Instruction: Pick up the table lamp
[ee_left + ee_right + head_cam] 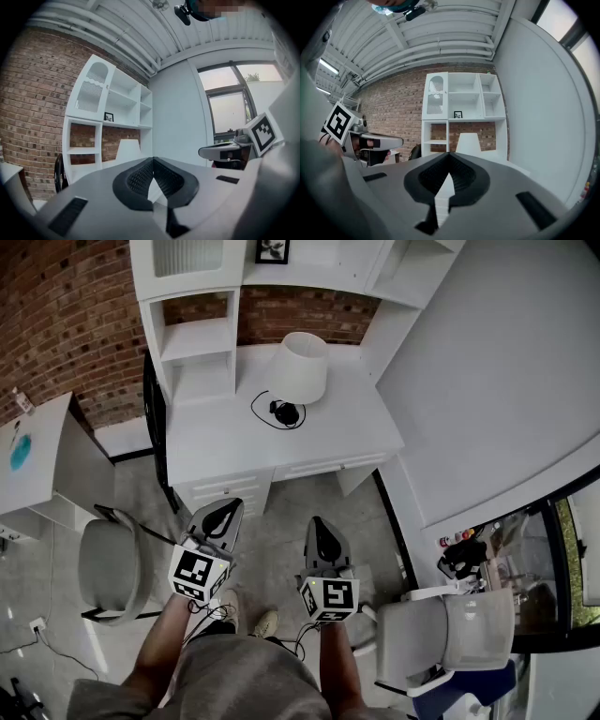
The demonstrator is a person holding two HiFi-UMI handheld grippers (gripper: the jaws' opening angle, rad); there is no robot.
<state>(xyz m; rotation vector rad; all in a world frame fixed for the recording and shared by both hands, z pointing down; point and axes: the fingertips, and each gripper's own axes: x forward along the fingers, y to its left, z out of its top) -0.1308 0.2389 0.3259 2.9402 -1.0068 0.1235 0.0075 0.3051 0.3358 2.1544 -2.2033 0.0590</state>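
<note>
Left gripper (pixel 225 512), right gripper (pixel 320 526): were held level, side by side above the floor; the jaws of each were closed tip to tip, with nothing between them.
Grey chair (pixel 111 568): stood left of the left gripper.
White table (pixel 347 423): lay beyond the grippers, well apart.
Table lamp (pixel 300 369): stood upright toward the table's back, white-shaded, with a black cord (pixel 267 413) looped beside its base.
White shelving (pixel 197 343), brick wall (pixel 56 324): stood behind.

I see the left gripper (pixel 226 509) and right gripper (pixel 319 523): grey shells, black ribbed pads (pixel 138 177), black-and-white marker cubes (pixel 197 574). The wearer has grey shorts (pixel 234 681), pale shoes (pixel 249 617).
</note>
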